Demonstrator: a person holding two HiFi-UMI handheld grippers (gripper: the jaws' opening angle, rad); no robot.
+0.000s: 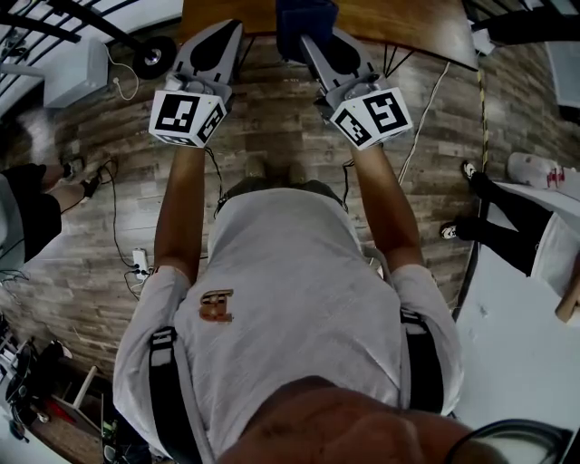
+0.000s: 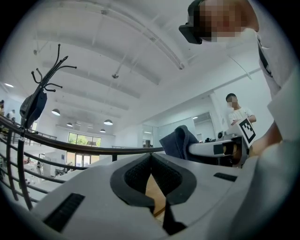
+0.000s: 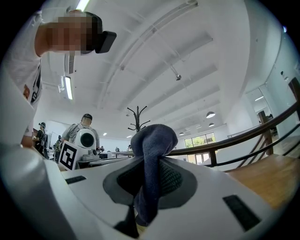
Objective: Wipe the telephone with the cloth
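Both arms reached straight forward, about level, toward the wooden table (image 1: 399, 23). Left gripper (image 2: 151, 158) was clenched shut, nothing between its black ribbed pads (image 2: 137, 176). Right gripper (image 3: 149, 161) was clamped on the cloth (image 3: 152, 143), which was dark blue, soft and bunched, at the table's near edge.

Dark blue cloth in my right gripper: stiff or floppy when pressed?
Probably floppy: the dark blue cloth bunches and droops over the jaws. Likely light and non-slippery, since one narrow pinch holds it.
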